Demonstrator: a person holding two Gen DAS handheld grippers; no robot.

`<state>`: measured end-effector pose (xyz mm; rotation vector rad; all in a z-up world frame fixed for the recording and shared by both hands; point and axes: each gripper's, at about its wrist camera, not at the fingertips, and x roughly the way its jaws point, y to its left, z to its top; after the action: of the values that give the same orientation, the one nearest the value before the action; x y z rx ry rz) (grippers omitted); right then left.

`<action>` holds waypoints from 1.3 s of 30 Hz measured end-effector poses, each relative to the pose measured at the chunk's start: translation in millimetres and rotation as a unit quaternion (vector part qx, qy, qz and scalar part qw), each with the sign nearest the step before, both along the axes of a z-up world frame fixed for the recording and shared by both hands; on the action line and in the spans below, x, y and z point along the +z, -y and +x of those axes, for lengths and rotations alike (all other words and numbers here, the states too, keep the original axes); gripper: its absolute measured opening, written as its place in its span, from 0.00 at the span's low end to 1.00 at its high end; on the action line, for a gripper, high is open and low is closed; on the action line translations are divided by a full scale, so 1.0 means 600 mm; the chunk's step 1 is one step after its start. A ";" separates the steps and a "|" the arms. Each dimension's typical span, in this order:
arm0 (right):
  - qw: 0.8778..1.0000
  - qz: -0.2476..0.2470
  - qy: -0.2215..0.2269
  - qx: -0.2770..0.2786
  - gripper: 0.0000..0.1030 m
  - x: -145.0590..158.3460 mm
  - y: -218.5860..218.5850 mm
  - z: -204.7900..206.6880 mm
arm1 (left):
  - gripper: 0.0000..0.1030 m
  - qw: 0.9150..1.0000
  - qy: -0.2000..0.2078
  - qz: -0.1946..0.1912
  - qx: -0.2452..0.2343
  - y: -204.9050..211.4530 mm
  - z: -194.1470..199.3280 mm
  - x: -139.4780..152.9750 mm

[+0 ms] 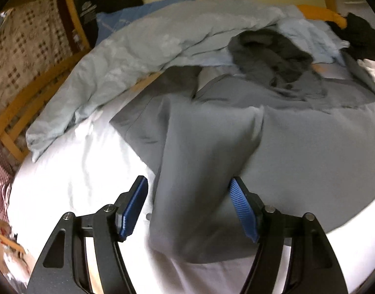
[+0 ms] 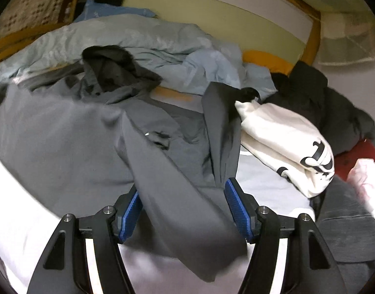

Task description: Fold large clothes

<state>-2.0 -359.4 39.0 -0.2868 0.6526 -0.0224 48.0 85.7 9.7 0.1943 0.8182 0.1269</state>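
A: Where does the grey jacket (image 1: 297, 152) lie against the left gripper (image 1: 189, 208)?

B: In the left wrist view its jaws are spread, and a fold of the jacket rises through the gap at lower centre. The cloth touches the right blue pad; the left pad stands clear of it, over the white sheet (image 1: 72, 171). The rest of the garment spreads over the middle and right of the frame.

A: And the right gripper (image 2: 185, 208)?

B: Spread as well. A sleeve or flap of the grey jacket (image 2: 64, 147) runs diagonally between the pads and drapes down to lower centre — nothing is pinched. The dark hood (image 2: 111, 66) lies at upper left.

A: What is hard to make out?

B: The cloth nearest both cameras is blurred, so whether it is sleeve or hem I cannot tell. At upper left in the left view a pale blue duvet (image 1: 128, 56) covers part of the wooden bed frame (image 1: 23, 112).

A: Any containers?

B: Only a white drawstring bag (image 2: 285, 142) at centre right in the right view — drawn closed, contents hidden — leaning on a black garment (image 2: 322, 103).
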 end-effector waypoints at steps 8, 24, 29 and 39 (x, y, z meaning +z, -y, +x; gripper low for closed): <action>0.995 0.024 0.043 -0.087 0.66 0.008 0.078 0.008 | 0.78 0.996 0.005 -0.076 0.037 -0.054 -0.004 -0.023; 0.988 0.156 0.019 -0.007 0.18 0.031 0.067 0.044 | 0.26 0.970 0.140 -0.200 0.016 -0.092 -0.019 0.038; 0.990 0.128 -0.023 -0.051 0.18 -0.033 0.073 0.104 | 0.28 0.981 0.084 -0.162 0.070 -0.100 0.026 -0.012; 0.989 0.129 -0.041 -0.066 0.17 -0.093 0.078 0.130 | 0.40 0.984 0.053 -0.139 0.094 -0.112 0.046 -0.068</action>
<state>76.3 -406.2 -16.6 0.0055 0.7479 -0.0533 75.5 152.8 -31.2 -0.1533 0.7377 0.1972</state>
